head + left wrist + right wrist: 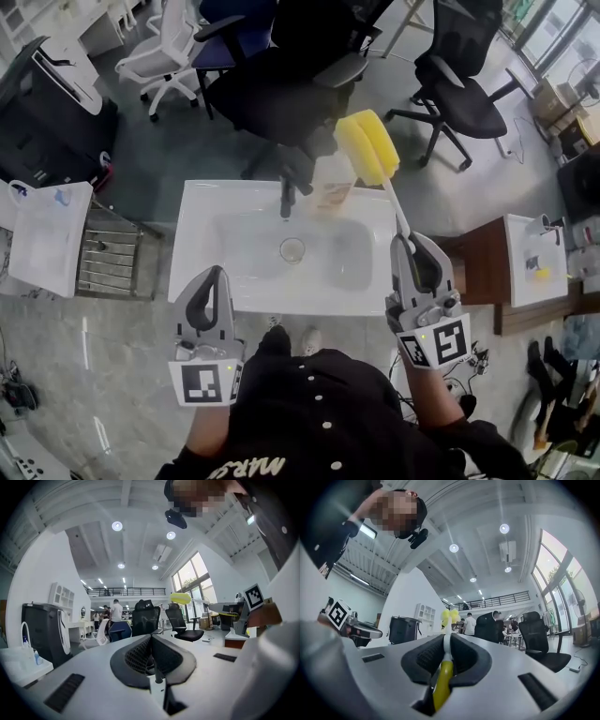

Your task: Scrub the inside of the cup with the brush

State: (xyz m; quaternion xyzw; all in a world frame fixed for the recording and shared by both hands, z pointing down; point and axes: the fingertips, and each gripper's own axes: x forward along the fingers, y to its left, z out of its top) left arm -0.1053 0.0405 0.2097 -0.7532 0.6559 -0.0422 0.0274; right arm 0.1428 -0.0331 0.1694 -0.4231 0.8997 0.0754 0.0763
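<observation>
- dark top (309, 412) with pale studs at bottom edge of head view, a forearm reaching forward on each side of it.
- left gripper (217, 274) (151, 641): held over near left rim of white sink (192, 281), marker cube toward the person; jaws pressed together, nothing between them.
- right gripper (409, 242) (446, 641): over near right corner of sink; jaws clamped on handle of brush (367, 145) (443, 677); yellow grip end lying in the throat between the pads, white shaft running out past the tips.
- brush: yellow sponge head at the far end, seen at back rim of sink, just beside pale bottle (331, 183) with orange label; white shaft slanting from head down to right gripper.
- cup (292, 249): clear, upright, in the basin near its middle, just in front of dark faucet (286, 195); touched by neither gripper, well apart from brush head.
- surroundings: black office chairs (291, 89) behind sink, white chair (167, 47) at upper left, grey floor; people standing in the background of both gripper views, too small for detail.
</observation>
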